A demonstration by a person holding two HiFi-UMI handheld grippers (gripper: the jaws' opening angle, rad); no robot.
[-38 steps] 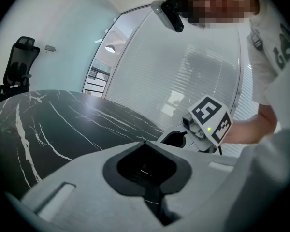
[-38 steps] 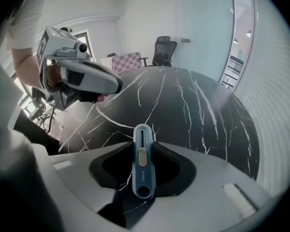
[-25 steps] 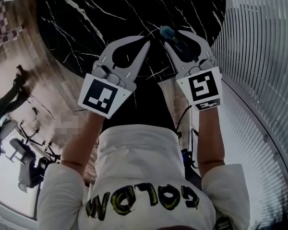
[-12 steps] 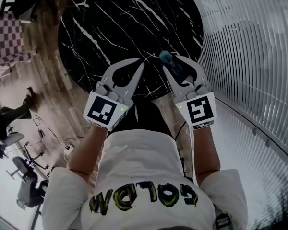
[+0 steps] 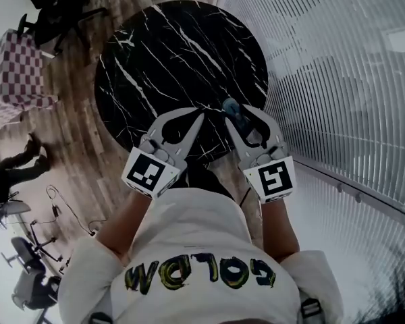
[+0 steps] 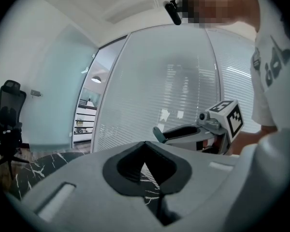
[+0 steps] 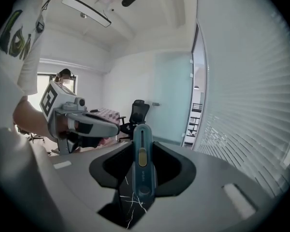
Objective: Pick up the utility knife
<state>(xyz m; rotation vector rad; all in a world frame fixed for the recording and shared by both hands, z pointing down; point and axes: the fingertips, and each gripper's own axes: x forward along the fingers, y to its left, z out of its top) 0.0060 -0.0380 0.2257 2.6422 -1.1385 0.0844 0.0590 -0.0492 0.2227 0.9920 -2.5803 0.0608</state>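
Within the right claw, utility knife gripped, tip protruding beyond

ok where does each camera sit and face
Head view: on the head, looking down at the marble table; shows shirt, forearms, shut left tongs, right tongs holding the utility knife.
Left gripper view: on the left tongs, facing the slatted wall; own closed jaws.
Right gripper view: on the right tongs, facing an office chair; knife in its jaws.
Both gripper views show the other tongs.
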